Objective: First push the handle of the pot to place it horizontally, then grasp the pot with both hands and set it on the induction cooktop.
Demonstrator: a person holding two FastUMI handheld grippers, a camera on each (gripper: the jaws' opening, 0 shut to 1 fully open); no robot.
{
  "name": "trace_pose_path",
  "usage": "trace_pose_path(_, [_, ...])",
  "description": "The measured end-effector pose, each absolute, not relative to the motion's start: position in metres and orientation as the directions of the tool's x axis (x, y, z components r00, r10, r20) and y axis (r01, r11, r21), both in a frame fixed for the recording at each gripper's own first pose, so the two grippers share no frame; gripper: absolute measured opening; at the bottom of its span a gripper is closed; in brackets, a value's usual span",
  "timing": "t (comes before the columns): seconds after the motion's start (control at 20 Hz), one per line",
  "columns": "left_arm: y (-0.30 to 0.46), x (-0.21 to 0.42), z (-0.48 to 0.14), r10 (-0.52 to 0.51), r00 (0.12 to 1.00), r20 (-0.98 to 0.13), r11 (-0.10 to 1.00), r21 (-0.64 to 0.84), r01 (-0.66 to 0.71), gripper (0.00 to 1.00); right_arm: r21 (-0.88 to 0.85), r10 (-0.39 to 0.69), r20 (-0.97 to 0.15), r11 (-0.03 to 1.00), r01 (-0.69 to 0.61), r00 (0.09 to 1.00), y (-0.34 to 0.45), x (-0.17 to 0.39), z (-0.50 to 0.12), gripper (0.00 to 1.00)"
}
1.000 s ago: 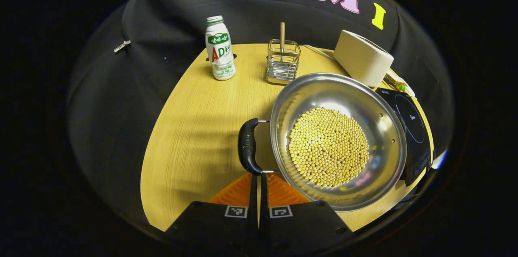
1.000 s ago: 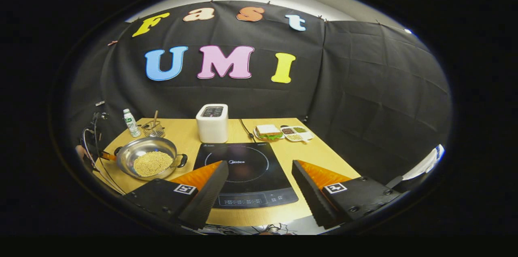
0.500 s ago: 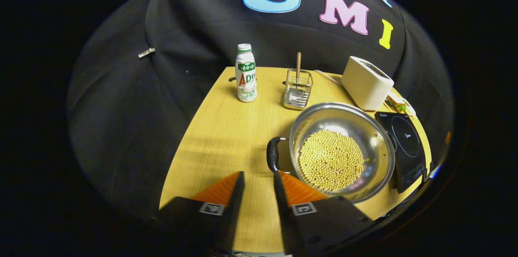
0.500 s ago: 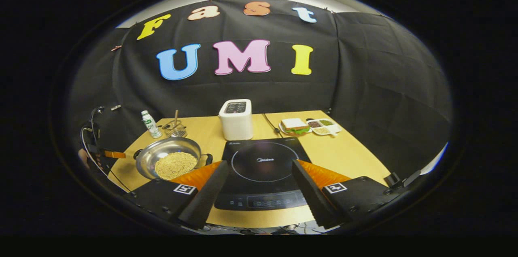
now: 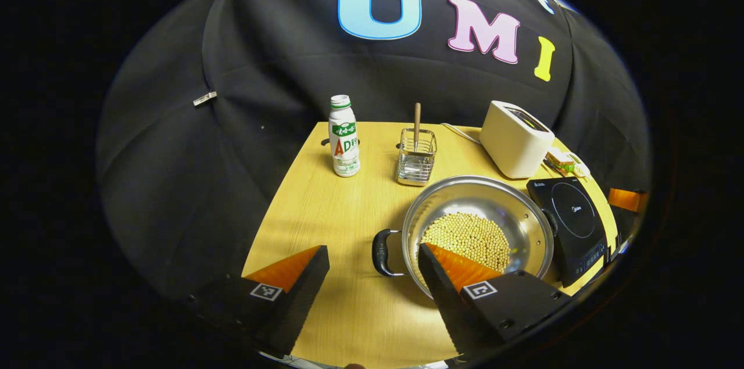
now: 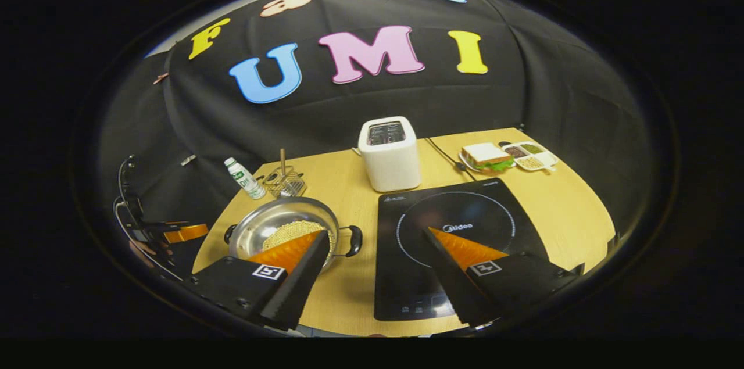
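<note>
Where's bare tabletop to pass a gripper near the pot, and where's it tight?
Free: the table left of the pot, in front of the bottle and wire rack; also right of the induction cooktop. Tight: between pot and cooktop, and by the toaster.

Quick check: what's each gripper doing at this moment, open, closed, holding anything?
Left gripper: open, holding nothing, near the pot handle.
Right gripper: open, holding nothing.

Both views are sharp at centre, bent by fisheye at the rims; the backdrop stays dim. Overhead light brightens the surface (image 5: pixel 349 212); soft glare sits inside the pot (image 5: pixel 476 206).
</note>
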State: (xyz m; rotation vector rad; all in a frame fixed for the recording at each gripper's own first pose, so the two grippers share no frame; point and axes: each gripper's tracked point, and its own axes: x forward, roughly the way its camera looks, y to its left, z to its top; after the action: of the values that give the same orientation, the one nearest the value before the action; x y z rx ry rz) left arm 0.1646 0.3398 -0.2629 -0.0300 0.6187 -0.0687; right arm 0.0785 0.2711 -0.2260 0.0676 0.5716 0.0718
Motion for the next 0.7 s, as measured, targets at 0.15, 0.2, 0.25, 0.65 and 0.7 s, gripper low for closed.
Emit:
trace_pose_path(0.15, [0.342,0.172,-0.272,-0.077,0.806,-0.587,0.997,-0.066,0.047,0.97,0.081,0.109,-0.579,0.994,-0.076,0.808,0.285,0.093,-0.249,0.99])
trace_pose_path(0.2, [0.343,0.176,-0.274,-0.077,0.807,-0.585,0.997,-0.068,0.045,0.97,0.083,0.118,-0.59,0.993,-0.086,0.798,0.29,0.098,-0.257,0.99])
trace_pose_path(0.25, [0.344,0.178,-0.276,-0.078,0.809,-0.583,0.996,-0.072,0.044,0.97,0.086,0.128,-0.603,0.992,-0.096,0.788,0.296,0.101,-0.264,0.99])
trace_pose_path(0.65, [0.324,0.204,-0.297,-0.16,0.804,-0.573,0.983,-0.165,0.078,0.97,0.103,0.158,-0.67,0.987,-0.12,0.725,0.324,0.13,-0.321,0.99])
trace_pose_path(0.7, [0.322,0.207,-0.301,-0.167,0.803,-0.572,0.982,-0.173,0.081,0.97,0.099,0.156,-0.676,0.988,-0.121,0.72,0.324,0.131,-0.327,0.99])
